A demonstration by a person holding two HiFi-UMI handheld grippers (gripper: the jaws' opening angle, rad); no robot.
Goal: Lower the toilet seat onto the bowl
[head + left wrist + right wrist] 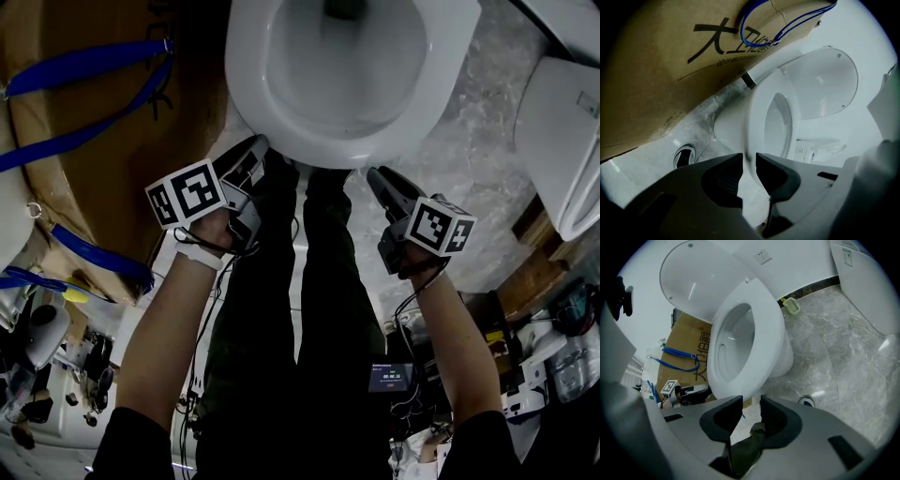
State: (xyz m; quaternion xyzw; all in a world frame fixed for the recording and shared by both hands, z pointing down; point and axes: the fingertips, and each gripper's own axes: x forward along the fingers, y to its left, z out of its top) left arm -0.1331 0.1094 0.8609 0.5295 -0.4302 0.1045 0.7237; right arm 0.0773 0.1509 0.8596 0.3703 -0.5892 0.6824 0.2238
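Observation:
The white toilet seat lies flat on the bowl, while the lid stands raised behind it. The seat ring and the lid also show in the right gripper view. My left gripper is at the bowl's front left edge, close to the rim. Its jaws stand a narrow gap apart with nothing between them, and the seat shows beyond my left gripper. My right gripper hangs just below the bowl's front right. In its own view my right gripper is also slightly open and holds nothing.
A cardboard box with blue straps stands left of the toilet. Another white fixture is at the right. The grey marble floor has a drain. The person's dark trouser legs stand before the bowl, with cables and gear behind.

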